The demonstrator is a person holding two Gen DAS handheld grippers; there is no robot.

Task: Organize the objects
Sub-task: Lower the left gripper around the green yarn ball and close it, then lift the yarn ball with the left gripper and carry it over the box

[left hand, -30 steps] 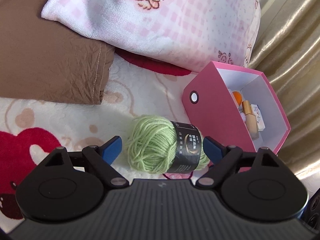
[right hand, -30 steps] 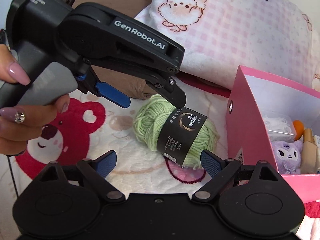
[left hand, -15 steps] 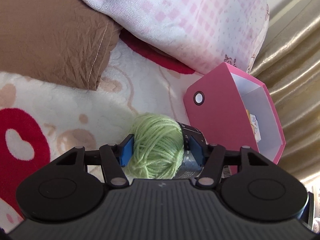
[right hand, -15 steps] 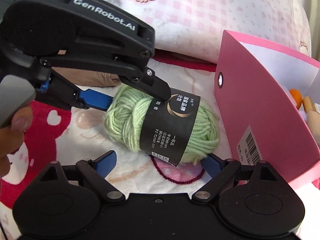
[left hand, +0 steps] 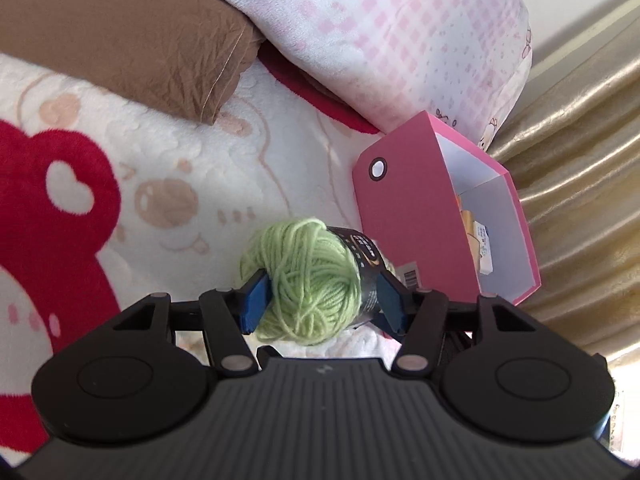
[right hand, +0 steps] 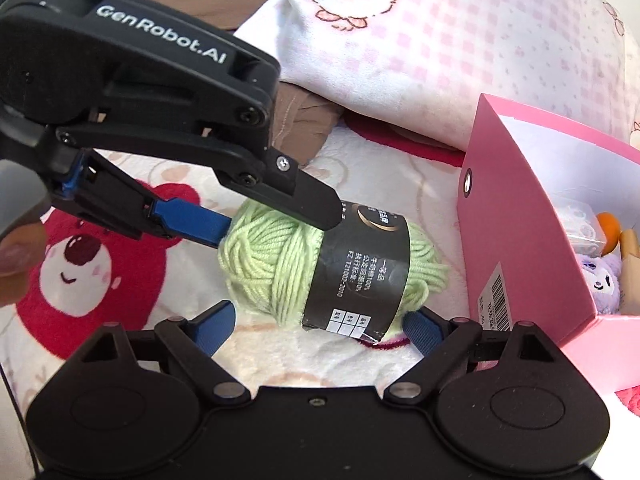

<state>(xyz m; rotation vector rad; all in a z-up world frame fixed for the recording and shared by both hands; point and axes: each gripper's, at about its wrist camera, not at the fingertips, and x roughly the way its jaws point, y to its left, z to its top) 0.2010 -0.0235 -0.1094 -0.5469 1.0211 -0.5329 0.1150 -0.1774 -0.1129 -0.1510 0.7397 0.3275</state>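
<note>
Surface: a plush white blanket (left hand: 208, 160) printed with red bears, spread under everything. A brown cushion (left hand: 120, 28) and a pink-checked pillow (left hand: 400, 32) lie beyond the fingers, the pillow lapping over the cushion; gold curtain folds (left hand: 580, 168) hang to the right.

Item: green yarn ball (left hand: 308, 280) with a black paper band, lying between the blue pads of the left gripper (left hand: 320, 296). The jaws have just been closing on it; one pad presses into the bare yarn, the other against the banded end, so the ball is clenched. Whether it has left the blanket cannot be told.

Right gripper (right hand: 316, 326): fingers spread wide, empty, one on each side of the near end of the ball, apparently not touching it.

Container: pink box (left hand: 404, 216), open top, white inside, just to the right of the left fingers. In it, from the right wrist view, a purple plush toy (right hand: 604, 284) and an orange item.

A fingertip (right hand: 16, 252) shows at the left gripper's handle.
</note>
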